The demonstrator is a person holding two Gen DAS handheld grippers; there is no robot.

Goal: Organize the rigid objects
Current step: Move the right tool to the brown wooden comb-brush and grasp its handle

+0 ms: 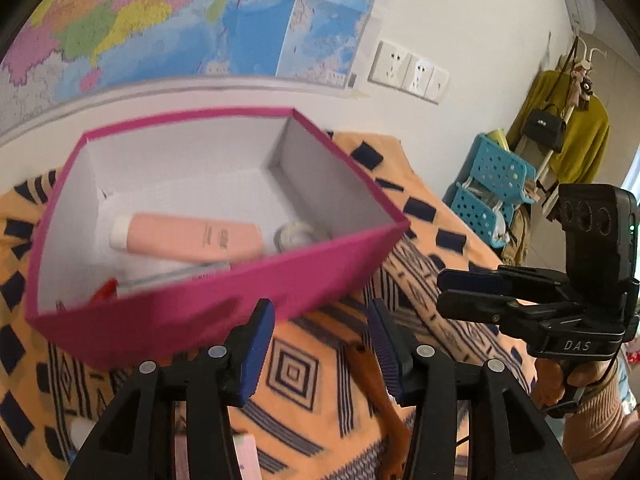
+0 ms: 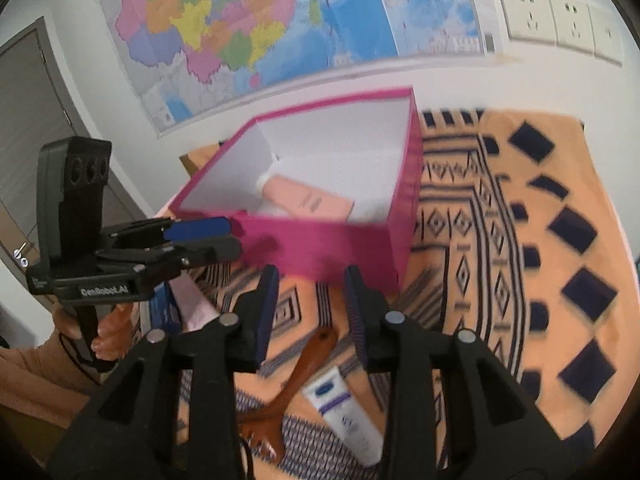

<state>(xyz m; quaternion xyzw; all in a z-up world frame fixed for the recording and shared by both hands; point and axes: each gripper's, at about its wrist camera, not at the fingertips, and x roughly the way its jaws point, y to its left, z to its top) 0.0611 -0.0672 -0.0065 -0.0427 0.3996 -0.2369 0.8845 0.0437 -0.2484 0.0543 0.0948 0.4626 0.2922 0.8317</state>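
Observation:
A magenta box (image 1: pixel 240 300) with a white inside holds a pink tube (image 1: pixel 192 240), a small round white jar (image 1: pixel 294 234) and a red-tipped item (image 1: pixel 105 291). The box (image 2: pixel 352 252) and pink tube (image 2: pixel 308 200) show in the right wrist view too. My left gripper (image 1: pixel 320 344) is open and empty, just in front of the box. My right gripper (image 2: pixel 310 308) is open and empty above a brown wooden comb (image 2: pixel 296 384) and a white tube (image 2: pixel 344 412). The comb handle (image 1: pixel 372 376) lies under my left fingers.
An orange cloth with dark geometric patterns (image 2: pixel 500 240) covers the table. A map hangs on the wall (image 2: pixel 280 20). Blue baskets (image 1: pixel 492 184) and a coat rack stand at the right. A pink item (image 1: pixel 246 456) lies near the left gripper's base.

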